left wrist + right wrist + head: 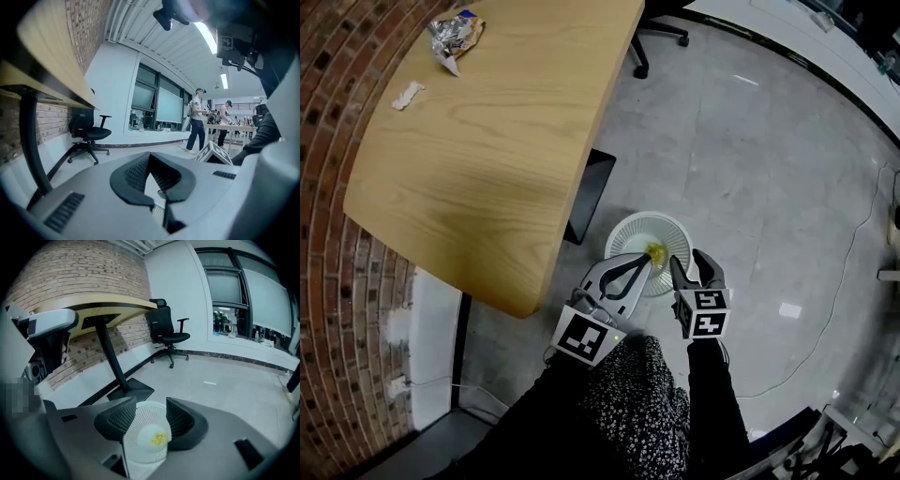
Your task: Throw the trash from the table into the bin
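left gripper: we see the left gripper point(149, 158) with its jaw tips together and nothing held. Only a small gap shows lower down between the pads, with floor point(769, 169) behind it.
right gripper: we read the right gripper point(150, 411) as open, the pads clearly apart. Nothing is gripped. The bin shows far below through the gap, not touched.
gripper placing: in the head view both hang side by side over the bin, left one over its near left rim, right one over its near right rim.
bin: white mesh bin point(623, 232), round, upright on the floor. It stands just off the counter's right edge toward its near corner, beside the dark foot plate point(592, 192).
in the bin: one small yellow piece point(656, 251) lies on the bottom. We cannot tell what it is.
counter: light wood counter point(506, 150) with rounded corners, its left edge along the brick wall point(328, 141).
trash on counter: a crumpled foil wrapper point(456, 33) lies by the far left corner. A small white paper scrap point(408, 95) lies nearer, close to the left edge, apart from the wrapper.
background: we see a black office chair point(168, 336) past the counter's leg.
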Tool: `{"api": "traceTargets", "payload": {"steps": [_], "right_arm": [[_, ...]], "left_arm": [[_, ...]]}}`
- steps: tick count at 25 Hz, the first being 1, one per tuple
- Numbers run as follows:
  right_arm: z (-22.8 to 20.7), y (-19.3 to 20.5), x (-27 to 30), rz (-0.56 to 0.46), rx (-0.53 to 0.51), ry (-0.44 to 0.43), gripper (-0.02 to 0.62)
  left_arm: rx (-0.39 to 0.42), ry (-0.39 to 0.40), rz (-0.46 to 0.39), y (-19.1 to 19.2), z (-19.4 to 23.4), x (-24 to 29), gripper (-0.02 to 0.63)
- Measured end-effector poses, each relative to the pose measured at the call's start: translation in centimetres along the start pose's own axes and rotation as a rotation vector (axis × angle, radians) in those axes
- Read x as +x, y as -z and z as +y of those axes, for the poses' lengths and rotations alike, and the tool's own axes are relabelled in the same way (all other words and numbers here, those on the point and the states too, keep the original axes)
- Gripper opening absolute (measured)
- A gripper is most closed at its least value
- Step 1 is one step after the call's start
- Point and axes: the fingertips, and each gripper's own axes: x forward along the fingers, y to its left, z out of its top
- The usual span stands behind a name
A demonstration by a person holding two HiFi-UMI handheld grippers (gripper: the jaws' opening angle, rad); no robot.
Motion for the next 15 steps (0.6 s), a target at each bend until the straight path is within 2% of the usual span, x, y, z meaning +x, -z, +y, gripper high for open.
{"api": "traceTargets", "payload": {"steps": [9, 15], "right_arm": [[0.5, -9.5, -6.9, -0.093, -0.024, 0.02, 0.184], [1.8, -15.2, -12.5, -0.144, -0.049, -0.007, 0.182]], "left_arm": [[0.026, -0.004, -0.027, -8.8, -2.6, -2.5, 0.006], [0.038, -0.037, -0.061, -15.1, -3.9, -5.0, 0.006]]}}
